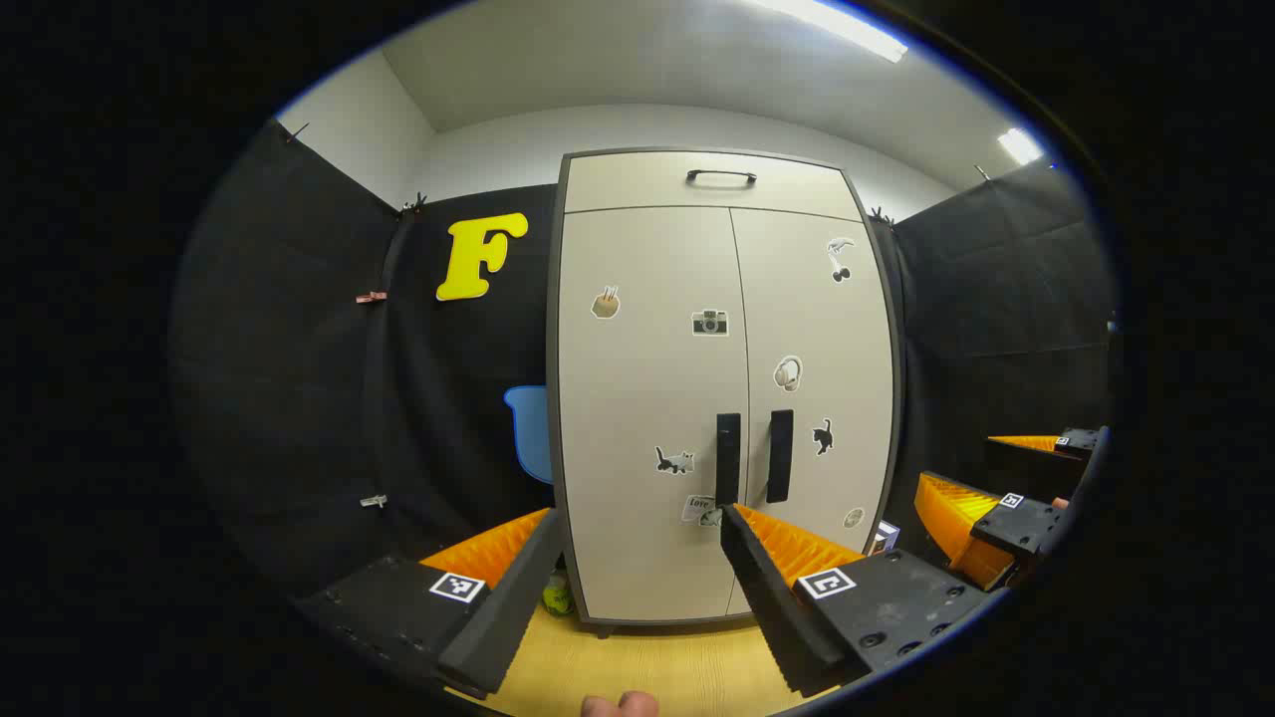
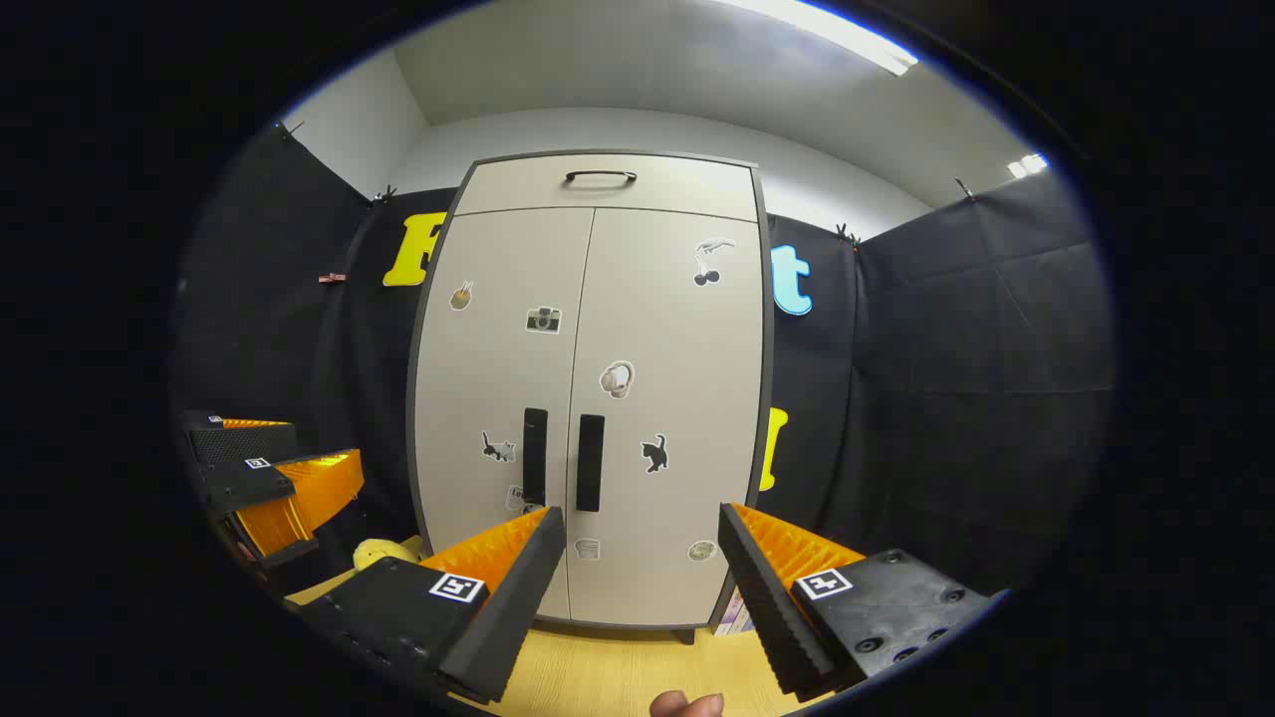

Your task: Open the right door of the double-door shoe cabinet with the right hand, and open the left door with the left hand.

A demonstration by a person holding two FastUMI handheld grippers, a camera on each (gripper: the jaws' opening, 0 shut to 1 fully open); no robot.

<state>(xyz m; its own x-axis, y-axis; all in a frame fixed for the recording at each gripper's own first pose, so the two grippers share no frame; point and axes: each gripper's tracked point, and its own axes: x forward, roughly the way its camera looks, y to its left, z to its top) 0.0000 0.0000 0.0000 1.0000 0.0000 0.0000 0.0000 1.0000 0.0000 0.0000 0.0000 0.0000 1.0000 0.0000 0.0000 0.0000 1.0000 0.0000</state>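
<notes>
Pale beige panels make up the shoe cabinet, which stands upright on a light wooden floor against the black cloth wall. Both doors are closed. The left door and the right door meet at a thin centre seam, and two dark vertical handles flank it: the left handle and the right handle. A top panel carries a dark curved handle. Small stickers dot both doors; their details are too small to make out.

In the left gripper view the left gripper is spread wide, holding nothing, its fingers apart from the cabinet. The tip of one finger overlaps the bottom end of the left handle in the picture; contact cannot be told. The right gripper shows at the right edge, partly cut off. A blue object peeks from behind the cabinet's left side, mostly hidden. Something small and yellow-green sits at the cabinet's lower left corner, half hidden by a finger.

In the right gripper view the right gripper is also wide and empty, short of the doors, facing the right door and its handle. The cabinet's lower edge is partly covered by the fingers. A fingertip of the holding hand shows at the bottom edge.
</notes>
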